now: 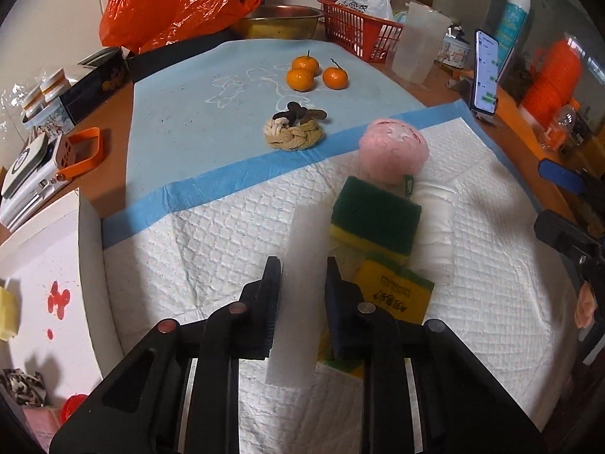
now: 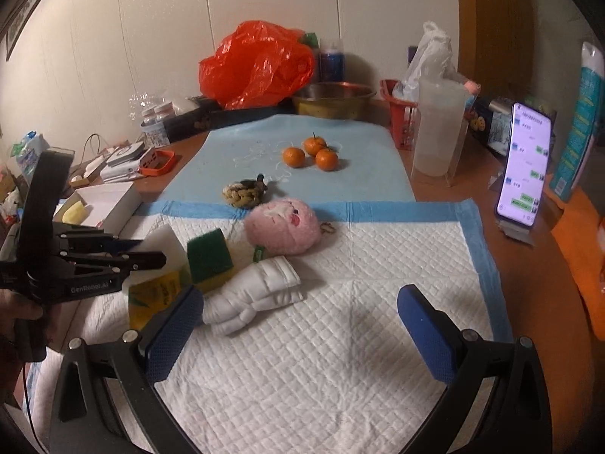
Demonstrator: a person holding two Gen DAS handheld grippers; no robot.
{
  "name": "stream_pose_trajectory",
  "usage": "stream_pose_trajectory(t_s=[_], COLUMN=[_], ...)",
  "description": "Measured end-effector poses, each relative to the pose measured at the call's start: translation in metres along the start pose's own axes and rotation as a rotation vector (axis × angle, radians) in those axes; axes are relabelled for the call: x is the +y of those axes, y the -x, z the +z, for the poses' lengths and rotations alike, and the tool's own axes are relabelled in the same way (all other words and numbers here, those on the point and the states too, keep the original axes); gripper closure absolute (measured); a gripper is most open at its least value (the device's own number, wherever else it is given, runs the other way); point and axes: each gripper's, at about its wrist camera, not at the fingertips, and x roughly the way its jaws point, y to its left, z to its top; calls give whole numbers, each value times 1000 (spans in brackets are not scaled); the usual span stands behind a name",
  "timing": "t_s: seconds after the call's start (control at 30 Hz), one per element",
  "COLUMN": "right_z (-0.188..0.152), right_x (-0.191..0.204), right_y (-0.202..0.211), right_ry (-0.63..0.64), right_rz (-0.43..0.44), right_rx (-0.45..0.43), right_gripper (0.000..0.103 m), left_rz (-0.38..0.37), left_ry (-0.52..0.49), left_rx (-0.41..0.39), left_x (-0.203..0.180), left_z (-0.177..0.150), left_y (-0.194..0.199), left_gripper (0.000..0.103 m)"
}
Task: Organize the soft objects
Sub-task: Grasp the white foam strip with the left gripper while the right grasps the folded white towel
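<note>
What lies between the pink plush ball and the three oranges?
A braided rope toy lies between the pink plush ball and the oranges, on the blue mat; both views show it.

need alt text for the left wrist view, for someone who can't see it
The left gripper is shut on a white foam block above a white quilted pad. Ahead lie a green-and-yellow sponge and a pink plush ball, with three tangerines farther back.

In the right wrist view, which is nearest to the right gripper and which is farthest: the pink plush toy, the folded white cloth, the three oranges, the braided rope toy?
From the right gripper:
1. Folded white cloth, just ahead on the white pad, toward its left finger.
2. Pink plush toy, near the pad's blue border.
3. Braided rope toy, beyond the border, on the blue mat.
4. Three oranges, farthest, mid-mat.
</note>
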Motion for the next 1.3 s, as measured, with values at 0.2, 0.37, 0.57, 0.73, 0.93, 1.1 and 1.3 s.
stream_pose_trajectory(t_s=[0.2, 0.37, 0.57, 0.73, 0.93, 1.1, 1.3], right_z=[-3, -7, -6, -11, -8, 12, 48], right_x=[24, 25, 38, 25, 0, -3, 1], right_y=[-36, -74, -87, -81, -48, -1, 54], right_ry=[56, 54, 90, 23, -74, -76, -83], right_rz=[-37, -6, 93, 193, 254, 340, 488], right_rx=[99, 180, 193, 206, 119, -10, -162], right_gripper=[9, 17, 18, 51, 55, 55, 55], left_rz=[13, 22, 48, 86, 118, 150, 250], left_ry=[101, 178, 254, 286, 333, 357, 335], left_rx=[-47, -96, -154, -193, -251, -313, -398], left_x=[19, 25, 18, 4, -19, -38, -49], left_z=[-6, -17, -28, -34, -35, -38, -32], left_y=[17, 45, 79, 97, 116, 146, 207], left_gripper=[82, 82, 82, 82, 82, 82, 82])
